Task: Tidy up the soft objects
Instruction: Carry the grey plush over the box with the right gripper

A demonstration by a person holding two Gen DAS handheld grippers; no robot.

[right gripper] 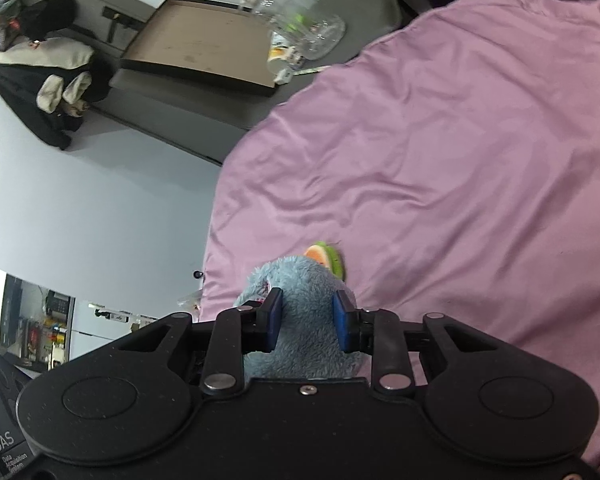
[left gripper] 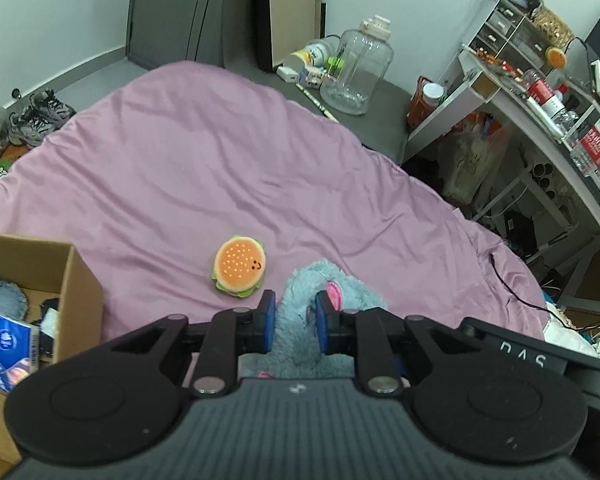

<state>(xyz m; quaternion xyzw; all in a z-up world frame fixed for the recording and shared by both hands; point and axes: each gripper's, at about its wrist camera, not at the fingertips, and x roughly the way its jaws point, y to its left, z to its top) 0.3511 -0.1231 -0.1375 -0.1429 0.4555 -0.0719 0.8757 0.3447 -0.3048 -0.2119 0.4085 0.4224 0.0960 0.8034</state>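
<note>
On the pink bedsheet (left gripper: 204, 168), both grippers clamp one fluffy blue plush toy (left gripper: 300, 320) from two sides. The left gripper (left gripper: 296, 318) pinches a fold by its pink patch; the right gripper (right gripper: 307, 320) squeezes the bulkier body. Two holds likely keep the floppy toy from sagging. A burger plush (left gripper: 239, 267) lies just beside it, ungrasped. The cardboard box (left gripper: 76, 276) at the left looks like the destination.

Bed (left gripper: 188, 168) covered by a creased pink sheet (right gripper: 440, 152). Burger toy (left gripper: 240, 266) lies on the sheet. Cardboard box (left gripper: 76, 280) stands left of the burger toy.
</note>
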